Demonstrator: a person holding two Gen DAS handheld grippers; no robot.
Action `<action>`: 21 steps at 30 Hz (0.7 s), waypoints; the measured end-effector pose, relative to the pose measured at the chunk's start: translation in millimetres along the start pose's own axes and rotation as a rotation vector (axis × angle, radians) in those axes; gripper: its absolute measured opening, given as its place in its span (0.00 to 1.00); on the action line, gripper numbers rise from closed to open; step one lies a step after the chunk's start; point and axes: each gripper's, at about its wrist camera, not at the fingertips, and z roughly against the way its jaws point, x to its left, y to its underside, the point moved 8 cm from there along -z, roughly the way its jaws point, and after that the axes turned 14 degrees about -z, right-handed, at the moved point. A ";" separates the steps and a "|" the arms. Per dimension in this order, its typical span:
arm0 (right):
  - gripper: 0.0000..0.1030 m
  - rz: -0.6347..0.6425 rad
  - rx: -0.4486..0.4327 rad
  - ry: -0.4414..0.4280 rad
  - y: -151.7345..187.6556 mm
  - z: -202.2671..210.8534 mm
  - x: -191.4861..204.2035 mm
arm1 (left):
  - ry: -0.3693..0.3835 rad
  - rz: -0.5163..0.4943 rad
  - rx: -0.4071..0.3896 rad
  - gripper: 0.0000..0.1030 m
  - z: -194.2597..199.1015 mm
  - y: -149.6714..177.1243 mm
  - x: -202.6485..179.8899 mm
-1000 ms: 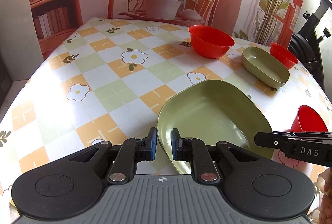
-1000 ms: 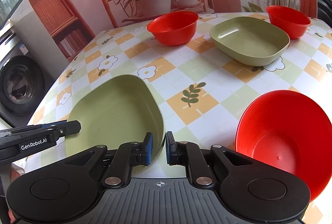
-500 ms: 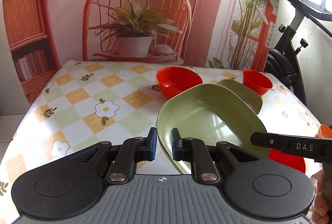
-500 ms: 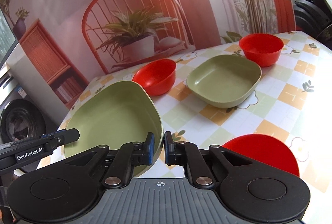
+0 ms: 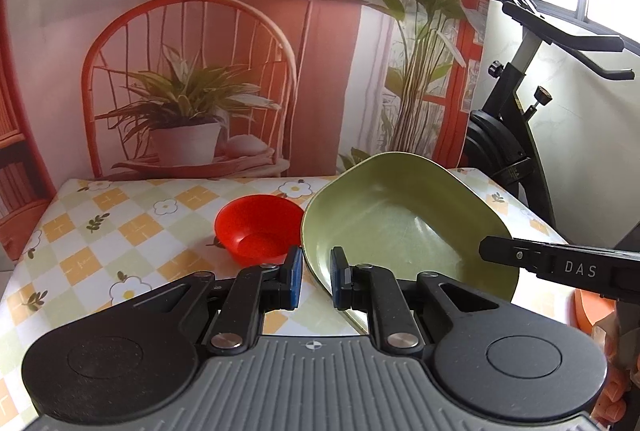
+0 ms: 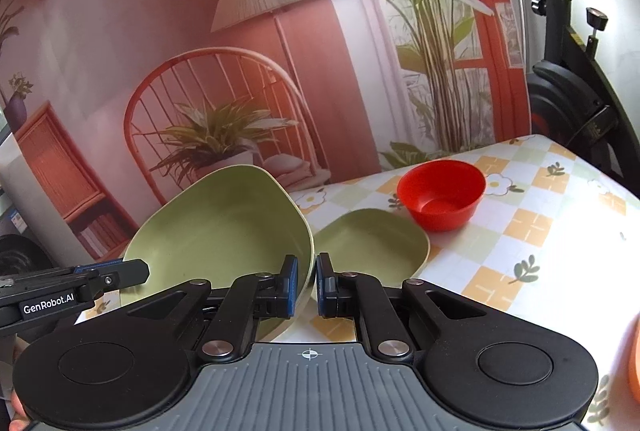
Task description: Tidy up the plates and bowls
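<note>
A large green plate (image 5: 400, 227) hangs tilted above the table, held from two sides. My left gripper (image 5: 314, 283) is shut on its near-left rim. My right gripper (image 6: 307, 285) is shut on the opposite rim of the same plate (image 6: 224, 227). A second green plate (image 6: 372, 243) lies on the table just right of and below the held one. One red bowl (image 5: 258, 227) sits left of the held plate in the left wrist view. Another red bowl (image 6: 442, 193) stands beyond the second plate.
The checked floral tablecloth (image 5: 100, 243) covers the table up to a printed backdrop. An exercise bike (image 5: 516, 135) stands off the table's right side. The rim of a red bowl (image 6: 634, 363) shows at the right edge, near my right gripper. The other gripper's black finger (image 5: 560, 265) crosses the plate.
The green plate has left the table and risen, tilting, with both grippers on it. It has travelled toward the far side, next to the second green plate.
</note>
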 end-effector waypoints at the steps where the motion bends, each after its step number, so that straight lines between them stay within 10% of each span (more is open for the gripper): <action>1: 0.09 0.004 -0.004 0.005 -3.7 -0.9 -3.7 | 0.004 -0.007 0.003 0.15 -4.2 -2.6 -3.8; 21: 0.09 0.091 0.044 0.096 -55.2 -95.5 -81.1 | 0.056 -0.031 0.137 0.16 -129.2 -11.6 -40.8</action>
